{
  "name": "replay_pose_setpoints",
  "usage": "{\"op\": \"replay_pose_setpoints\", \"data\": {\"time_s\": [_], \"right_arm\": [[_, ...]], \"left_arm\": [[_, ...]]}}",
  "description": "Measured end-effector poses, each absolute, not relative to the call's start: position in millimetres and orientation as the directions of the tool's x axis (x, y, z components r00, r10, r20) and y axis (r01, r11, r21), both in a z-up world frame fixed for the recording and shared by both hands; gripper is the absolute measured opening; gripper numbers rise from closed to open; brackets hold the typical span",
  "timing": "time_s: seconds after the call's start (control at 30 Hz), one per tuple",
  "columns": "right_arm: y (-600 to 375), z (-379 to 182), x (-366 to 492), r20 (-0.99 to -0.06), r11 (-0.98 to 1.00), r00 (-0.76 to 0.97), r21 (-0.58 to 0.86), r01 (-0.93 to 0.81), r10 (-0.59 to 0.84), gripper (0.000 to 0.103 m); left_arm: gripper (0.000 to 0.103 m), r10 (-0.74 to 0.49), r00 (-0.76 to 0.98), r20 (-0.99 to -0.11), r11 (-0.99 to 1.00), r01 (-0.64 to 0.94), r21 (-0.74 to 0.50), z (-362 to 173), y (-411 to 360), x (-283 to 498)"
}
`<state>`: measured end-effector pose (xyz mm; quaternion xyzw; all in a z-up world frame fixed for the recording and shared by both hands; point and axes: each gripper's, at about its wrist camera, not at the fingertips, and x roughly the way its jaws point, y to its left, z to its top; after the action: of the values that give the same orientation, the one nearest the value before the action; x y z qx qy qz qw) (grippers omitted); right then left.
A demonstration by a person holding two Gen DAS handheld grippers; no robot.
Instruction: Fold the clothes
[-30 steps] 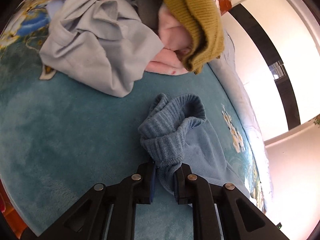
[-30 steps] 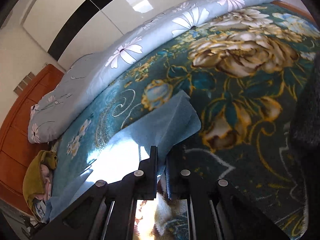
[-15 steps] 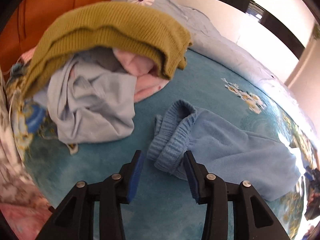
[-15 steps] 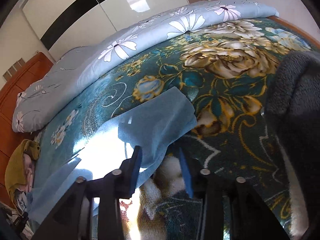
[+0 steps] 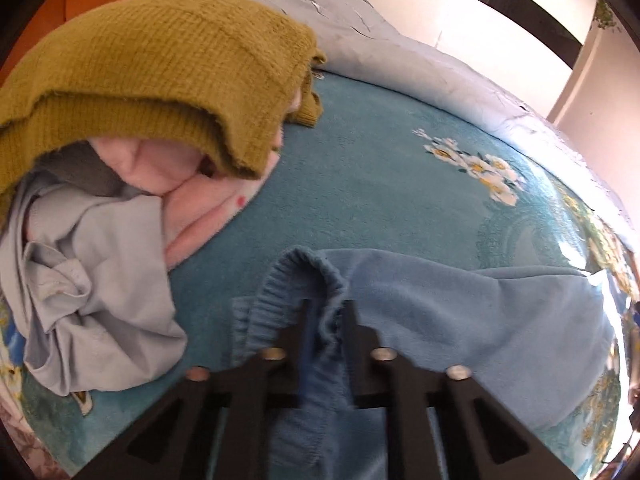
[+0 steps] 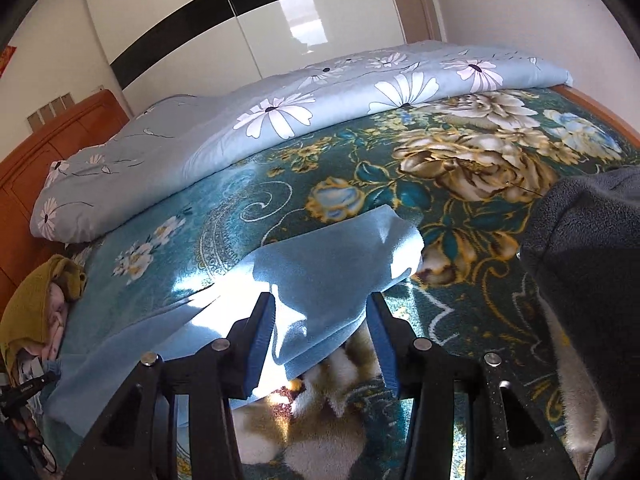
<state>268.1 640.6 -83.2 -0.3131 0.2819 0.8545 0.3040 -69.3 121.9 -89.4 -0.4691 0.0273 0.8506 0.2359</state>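
A light blue fleece garment [image 5: 460, 312] lies stretched across the teal floral bedspread [image 5: 360, 184]. My left gripper [image 5: 325, 316] is shut on its ribbed waistband [image 5: 280, 300], the knit bunched between the jaws. In the right wrist view the garment's other end [image 6: 328, 264] lies flat, partly in bright sunlight. My right gripper [image 6: 320, 320] stands open over that end, its blue-padded fingers [image 6: 262, 332] either side of the cloth edge, not pinching it.
A heap of clothes sits at the bed's head: mustard knit sweater [image 5: 152, 80], pink garment [image 5: 200, 196], pale grey-blue shirt [image 5: 100, 300]. A rolled daisy-print duvet [image 6: 280, 120] lines the far side. A dark grey fleece [image 6: 588, 272] lies at right. Wooden headboard [image 6: 48, 148] behind.
My left gripper let go of the waistband, then shut on it again. My right gripper opened and released the garment's end, which now lies on the bedspread.
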Motion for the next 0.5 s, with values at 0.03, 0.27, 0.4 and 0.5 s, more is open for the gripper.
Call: {"op": "replay_pose_setpoints", "data": {"time_s": [0.03,0.27,0.4,0.5], "right_arm": [[641.2,-83.7,268.1,-0.707,-0.654,-0.619,0.294,-0.697,0.341,0.049],[647.6,-99.9,270.7,-0.728,-0.628,-0.603,0.311,-0.714,0.325,0.049],[654.1,-107.3,273.2,-0.745,-0.592,-0.575,0.308,-0.745,0.337,0.049],[662.7,-111.0,276.8,-0.737,-0.558,-0.582,0.337,-0.758,0.345,0.049]], "left_arm": [[0.009,0.364,-0.474,-0.802,-0.900,-0.401,-0.171,-87.6,113.9,-62.1],[0.010,0.347,-0.493,-0.798,-0.930,-0.293,-0.224,-92.9,73.6,-65.6],[0.013,0.393,-0.479,-0.785,-0.912,-0.315,-0.264,-89.8,68.6,-61.8],[0.019,0.422,-0.459,-0.782,-0.901,-0.309,-0.305,-81.2,55.9,-49.4]]}}
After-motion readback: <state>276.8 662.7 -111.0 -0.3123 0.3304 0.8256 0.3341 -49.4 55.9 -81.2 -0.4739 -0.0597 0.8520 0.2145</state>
